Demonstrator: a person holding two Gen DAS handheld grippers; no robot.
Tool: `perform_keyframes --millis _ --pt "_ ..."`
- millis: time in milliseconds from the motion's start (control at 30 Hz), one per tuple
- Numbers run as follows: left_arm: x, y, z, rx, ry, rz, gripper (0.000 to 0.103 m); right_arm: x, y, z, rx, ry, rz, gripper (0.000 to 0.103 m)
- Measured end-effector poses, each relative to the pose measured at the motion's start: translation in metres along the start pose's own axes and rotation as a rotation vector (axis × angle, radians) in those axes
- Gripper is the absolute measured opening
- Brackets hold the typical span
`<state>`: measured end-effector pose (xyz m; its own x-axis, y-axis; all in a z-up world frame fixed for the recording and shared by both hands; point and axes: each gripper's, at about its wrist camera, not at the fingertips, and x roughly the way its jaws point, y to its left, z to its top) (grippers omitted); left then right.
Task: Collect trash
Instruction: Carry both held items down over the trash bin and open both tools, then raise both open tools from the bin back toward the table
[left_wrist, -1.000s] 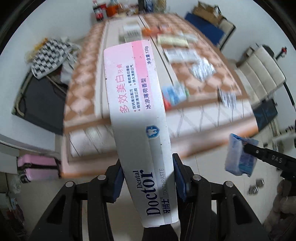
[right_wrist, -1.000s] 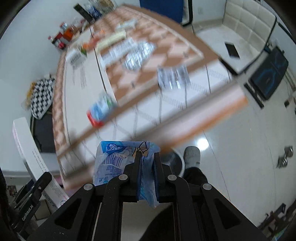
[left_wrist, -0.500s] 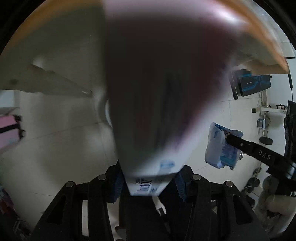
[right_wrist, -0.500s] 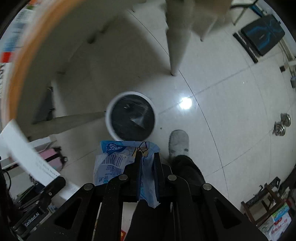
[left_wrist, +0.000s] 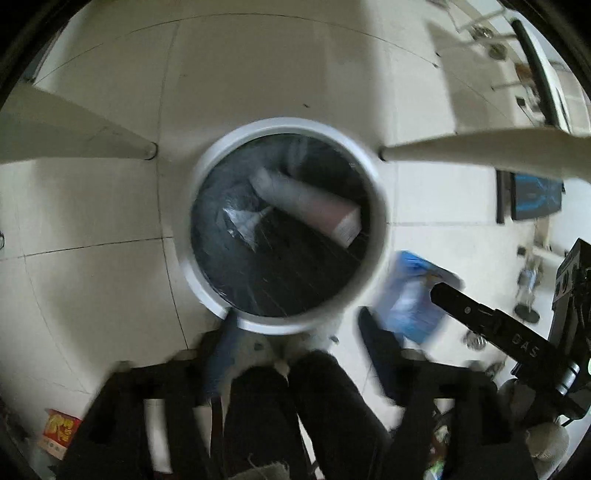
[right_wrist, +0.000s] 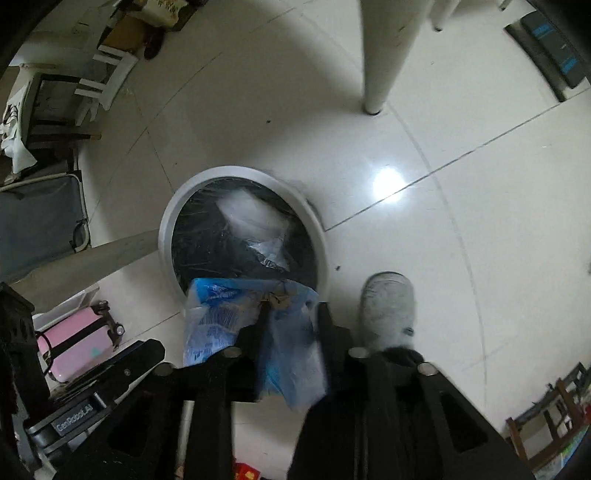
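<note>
A round white trash bin (left_wrist: 373, 192) with a black liner stands on the floor below both grippers; it also shows in the right wrist view (right_wrist: 317, 236). The white and pink toothpaste box (left_wrist: 306, 199) lies tilted inside the bin, free of my left gripper (left_wrist: 295, 343), whose jaws are open and empty just above the bin's near rim. My right gripper (right_wrist: 291, 317) holds a blue plastic wrapper (right_wrist: 225, 317) between its slightly parted jaws at the bin's near edge. The wrapper (left_wrist: 410, 295) also shows right of the bin in the left wrist view.
White table legs (left_wrist: 461, 151) (right_wrist: 384, 55) stand around the bin on the glossy tiled floor. A clear plastic scrap (left_wrist: 243, 221) lies in the bin. The person's grey shoe (right_wrist: 388, 306) is right of the bin. A pink suitcase (right_wrist: 74, 350) lies at left.
Both grippers swung down from the table to above the bin. My left gripper opened and the toothpaste box dropped into the bin. The right gripper's jaws have parted a little around the wrapper.
</note>
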<state>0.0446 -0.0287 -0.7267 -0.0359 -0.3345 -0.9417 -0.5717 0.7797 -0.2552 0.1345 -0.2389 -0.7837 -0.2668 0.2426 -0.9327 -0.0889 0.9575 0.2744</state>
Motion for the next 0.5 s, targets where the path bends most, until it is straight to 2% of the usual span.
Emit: perform_keyframes --millis 33,67,133,167,200,267,367,500 --pt "-0.001 0.005 0.000 -0.004 -0.015 0.025 0.091 0.010 -0.001 0.001 -0.001 0.003 0.015 0.055" --pt "0.000 0.009 -0.008 -0.005 -0.027 0.044 0.093 0.018 0.000 0.002 -0.006 0.000 0.019 0.063" --pt "0.002 0.012 -0.014 -0.010 -0.045 0.097 0.093 0.028 0.000 0.003 -0.028 -0.017 -0.001 0.067" --pt "0.000 0.018 -0.017 -0.014 -0.048 0.109 0.094 0.033 0.004 0.004 -0.038 -0.020 -0.015 0.072" --pt "-0.001 0.021 -0.021 -0.019 -0.054 0.128 0.094 0.036 0.006 0.003 -0.052 -0.022 -0.023 0.084" --pt "-0.003 0.030 -0.025 -0.014 -0.066 0.152 0.094 0.037 0.014 -0.001 -0.084 -0.027 -0.062 0.098" --pt "-0.013 0.027 -0.034 0.003 -0.091 0.206 0.094 0.030 0.024 -0.008 -0.165 -0.059 -0.147 0.098" --pt "-0.024 0.027 -0.040 0.011 -0.116 0.230 0.094 0.018 0.035 -0.014 -0.245 -0.095 -0.226 0.098"
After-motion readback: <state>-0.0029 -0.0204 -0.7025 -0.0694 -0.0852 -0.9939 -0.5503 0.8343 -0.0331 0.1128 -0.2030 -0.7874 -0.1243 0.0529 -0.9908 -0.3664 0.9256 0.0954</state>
